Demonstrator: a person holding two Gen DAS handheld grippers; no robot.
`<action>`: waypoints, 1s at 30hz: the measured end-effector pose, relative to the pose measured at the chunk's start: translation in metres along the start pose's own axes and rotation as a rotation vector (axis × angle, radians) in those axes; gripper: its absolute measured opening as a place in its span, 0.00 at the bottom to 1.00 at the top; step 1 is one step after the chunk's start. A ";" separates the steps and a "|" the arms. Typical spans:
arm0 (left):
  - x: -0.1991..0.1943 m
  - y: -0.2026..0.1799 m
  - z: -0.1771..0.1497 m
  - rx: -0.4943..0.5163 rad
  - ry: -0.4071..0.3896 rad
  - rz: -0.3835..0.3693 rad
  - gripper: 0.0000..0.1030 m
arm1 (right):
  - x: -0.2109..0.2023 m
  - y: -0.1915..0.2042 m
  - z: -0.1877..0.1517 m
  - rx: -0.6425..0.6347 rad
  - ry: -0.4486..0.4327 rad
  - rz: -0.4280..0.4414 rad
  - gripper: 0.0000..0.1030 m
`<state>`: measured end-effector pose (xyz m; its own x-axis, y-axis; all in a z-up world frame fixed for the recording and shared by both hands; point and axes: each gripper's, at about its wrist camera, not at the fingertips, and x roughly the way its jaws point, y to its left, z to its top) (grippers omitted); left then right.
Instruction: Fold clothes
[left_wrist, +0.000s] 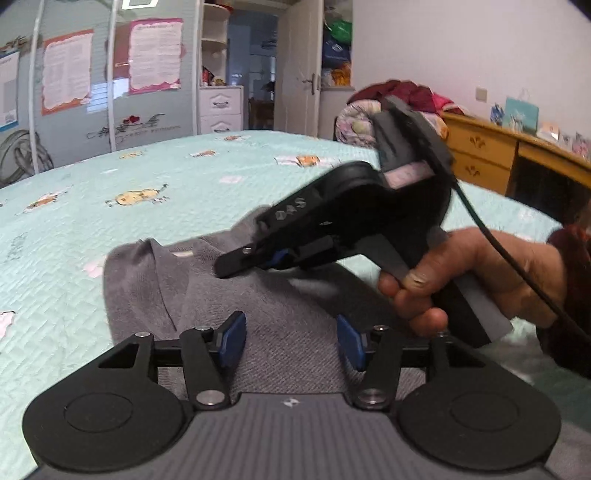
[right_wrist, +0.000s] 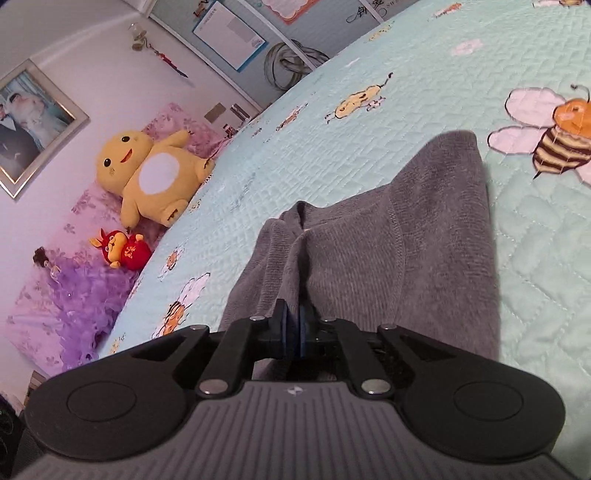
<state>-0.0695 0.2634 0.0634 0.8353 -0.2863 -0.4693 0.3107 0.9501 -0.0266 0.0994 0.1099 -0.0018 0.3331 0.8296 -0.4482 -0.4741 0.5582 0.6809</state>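
A grey knit garment (left_wrist: 147, 284) lies on the mint quilted bedspread (left_wrist: 155, 173), its collar end toward the far side. My left gripper (left_wrist: 291, 343) hovers low over the garment with its blue pads well apart and only flat cloth under the gap. A hand (left_wrist: 461, 273) holds my right gripper (left_wrist: 236, 264) in from the right, its tip down on the garment. In the right wrist view the right gripper (right_wrist: 295, 325) has its pads almost together, pinching a raised fold of the grey garment (right_wrist: 424, 240) that runs away from it over the bedspread (right_wrist: 369, 129).
A wardrobe with posters (left_wrist: 110, 74) and an open doorway (left_wrist: 255, 74) stand beyond the bed. A pile of bedding (left_wrist: 391, 99) and a wooden desk (left_wrist: 498, 155) are at the right. A yellow plush toy (right_wrist: 147, 173) and a red one (right_wrist: 122, 251) lie on purple pillows.
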 end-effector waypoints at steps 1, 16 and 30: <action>-0.003 0.000 0.003 0.000 -0.020 -0.001 0.56 | -0.005 0.004 0.000 -0.007 -0.006 -0.003 0.13; 0.034 -0.010 -0.016 -0.019 0.029 -0.036 0.60 | 0.029 -0.009 -0.003 0.031 0.015 0.081 0.00; 0.036 -0.010 -0.018 0.013 0.019 -0.043 0.70 | 0.013 -0.017 -0.014 0.097 -0.044 0.048 0.00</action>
<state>-0.0509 0.2461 0.0310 0.8123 -0.3246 -0.4846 0.3522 0.9352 -0.0360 0.1007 0.1114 -0.0274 0.3487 0.8524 -0.3896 -0.4096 0.5125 0.7547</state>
